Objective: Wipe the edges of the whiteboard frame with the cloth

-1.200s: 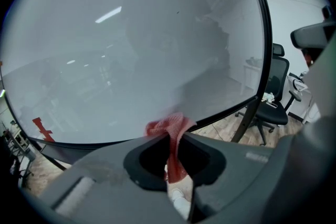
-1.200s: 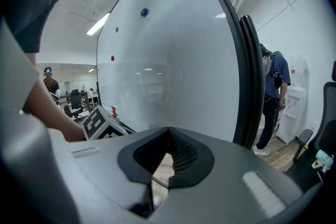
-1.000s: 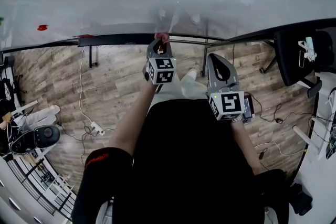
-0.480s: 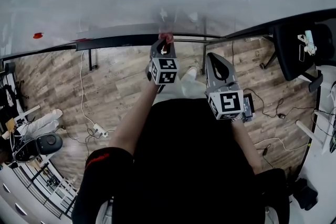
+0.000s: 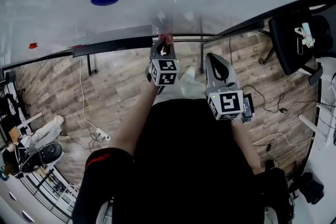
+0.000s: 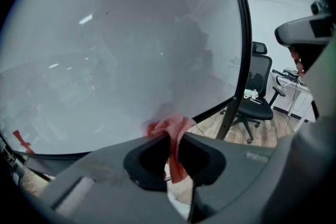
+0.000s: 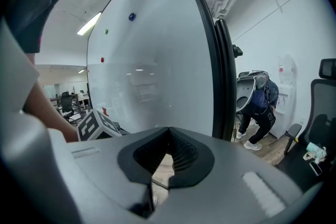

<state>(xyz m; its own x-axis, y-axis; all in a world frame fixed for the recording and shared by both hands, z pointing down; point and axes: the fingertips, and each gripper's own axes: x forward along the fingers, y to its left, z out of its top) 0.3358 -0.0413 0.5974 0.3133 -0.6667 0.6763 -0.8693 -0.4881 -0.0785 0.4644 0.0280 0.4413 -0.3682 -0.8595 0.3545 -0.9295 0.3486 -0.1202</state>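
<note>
The red ribbed cloth (image 6: 170, 131) is pinched in my left gripper (image 6: 173, 150), whose jaws are clamped tight on it. It is held up at the bottom rail of the whiteboard's thin black frame (image 6: 215, 108), near the frame's corner, and seems to touch the rail. My right gripper (image 7: 167, 153) hangs below that rail, just beside the left one, its jaws together on nothing.

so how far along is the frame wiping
Done: nothing visibly finished; no wiped stretch can be told apart. In hand: the left hand-held gripper pinches the red cloth at the whiteboard frame's bottom edge. Left: the upright side edge; the right hand-held gripper is shut, empty.
</note>
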